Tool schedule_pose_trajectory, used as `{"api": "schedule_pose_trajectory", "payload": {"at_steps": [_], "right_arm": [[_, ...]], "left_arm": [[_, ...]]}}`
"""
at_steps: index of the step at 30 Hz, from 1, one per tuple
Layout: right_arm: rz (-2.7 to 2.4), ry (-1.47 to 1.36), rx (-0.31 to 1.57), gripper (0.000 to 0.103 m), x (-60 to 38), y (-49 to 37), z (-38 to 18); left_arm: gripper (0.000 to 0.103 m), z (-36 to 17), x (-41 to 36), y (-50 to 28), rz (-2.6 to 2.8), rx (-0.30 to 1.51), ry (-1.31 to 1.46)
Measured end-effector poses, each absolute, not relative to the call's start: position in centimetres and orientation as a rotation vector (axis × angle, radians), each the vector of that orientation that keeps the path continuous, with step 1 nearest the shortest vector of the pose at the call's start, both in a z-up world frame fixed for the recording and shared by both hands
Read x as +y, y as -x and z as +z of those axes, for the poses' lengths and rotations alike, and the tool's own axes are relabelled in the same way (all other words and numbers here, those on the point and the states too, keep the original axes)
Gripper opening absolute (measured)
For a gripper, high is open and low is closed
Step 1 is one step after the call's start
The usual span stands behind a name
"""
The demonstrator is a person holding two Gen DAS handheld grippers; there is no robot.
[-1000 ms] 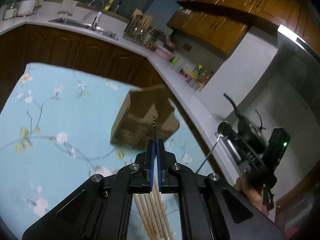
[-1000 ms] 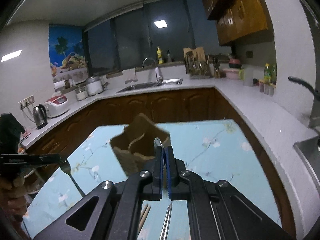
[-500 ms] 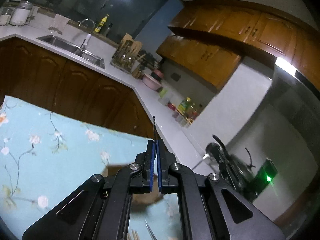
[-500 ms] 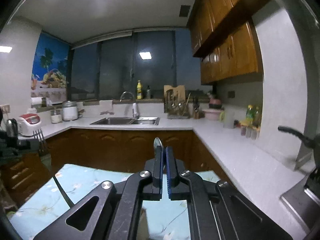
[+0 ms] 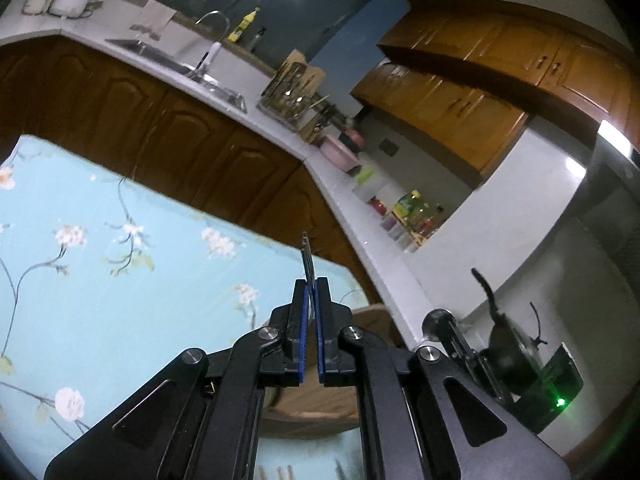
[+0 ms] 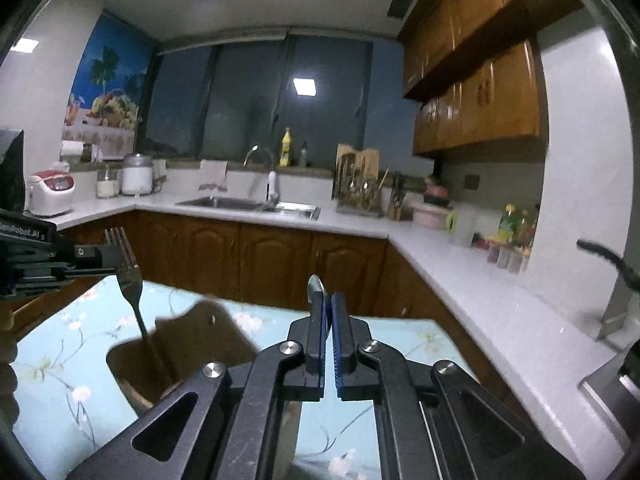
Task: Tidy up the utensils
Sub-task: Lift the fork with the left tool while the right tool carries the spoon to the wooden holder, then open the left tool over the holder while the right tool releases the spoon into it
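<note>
Fork (image 6: 129,276) clamped in left gripper (image 5: 311,292) — handle inside wooden holder (image 6: 192,344), right gripper (image 6: 327,308) pinching spoon (image 6: 315,286)

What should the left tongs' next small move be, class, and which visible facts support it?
Probably lower a little further, then release. The left tongs are shut on the fork, tines up, and its handle end already dips into the wooden holder on the blue floral table. The right tongs grip a spoon awaiting its turn.

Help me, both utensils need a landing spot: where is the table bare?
Bare floral blue tablecloth spreads left of the brown wooden utensil holder, out to the far table edge. It is crowded at the holder, where the metal fork dips in, and beside the right gripper.
</note>
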State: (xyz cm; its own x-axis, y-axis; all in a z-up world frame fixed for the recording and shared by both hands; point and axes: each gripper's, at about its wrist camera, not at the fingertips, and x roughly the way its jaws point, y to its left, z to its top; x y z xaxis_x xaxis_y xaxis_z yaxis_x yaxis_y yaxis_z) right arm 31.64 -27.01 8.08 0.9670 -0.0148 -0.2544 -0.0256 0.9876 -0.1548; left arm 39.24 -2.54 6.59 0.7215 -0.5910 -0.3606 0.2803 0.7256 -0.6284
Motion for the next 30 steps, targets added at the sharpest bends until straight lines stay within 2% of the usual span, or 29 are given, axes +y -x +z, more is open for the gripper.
{"api": "schedule_pose_trajectory", "payload": {"at_steps": [7, 19, 21, 23, 24, 26, 27, 30], "right_arm": [[0.060, 0.101, 0.354, 0.003, -28.2, -32.7, 6.7], [0.082, 0.048, 0.417, 0.003, -29.0, -33.5, 6.5], [0.098, 0.033, 0.431, 0.005, -29.2, -33.6, 6.5], [0.103, 0.015, 0.430, 0.005, -29.4, -33.4, 6.6], [0.108, 0.004, 0.431, 0.008, -29.5, -33.3, 6.7], [0.117, -0.022, 0.428, 0.024, -29.9, -32.9, 7.0], [0.126, -0.041, 0.424, 0.037, -30.2, -32.5, 7.2], [0.127, -0.085, 0.402, 0.056, -30.9, -31.1, 8.0]], "left_arm": [[0.004, 4.7, -3.4, -38.8, -0.498, 0.632, 0.519], [0.005, 5.1, -3.4, -39.3, -0.471, 0.666, 0.512], [0.009, 5.0, -3.0, -39.3, -0.463, 0.672, 0.521], [0.024, 5.1, -2.6, -39.0, -0.454, 0.673, 0.532], [0.027, 5.2, -2.4, -38.8, -0.454, 0.668, 0.537], [0.034, 5.6, -2.1, -38.2, -0.443, 0.655, 0.536], [0.038, 5.8, -1.9, -37.8, -0.443, 0.652, 0.535], [0.052, 6.6, -1.1, -36.4, -0.430, 0.637, 0.532]]}}
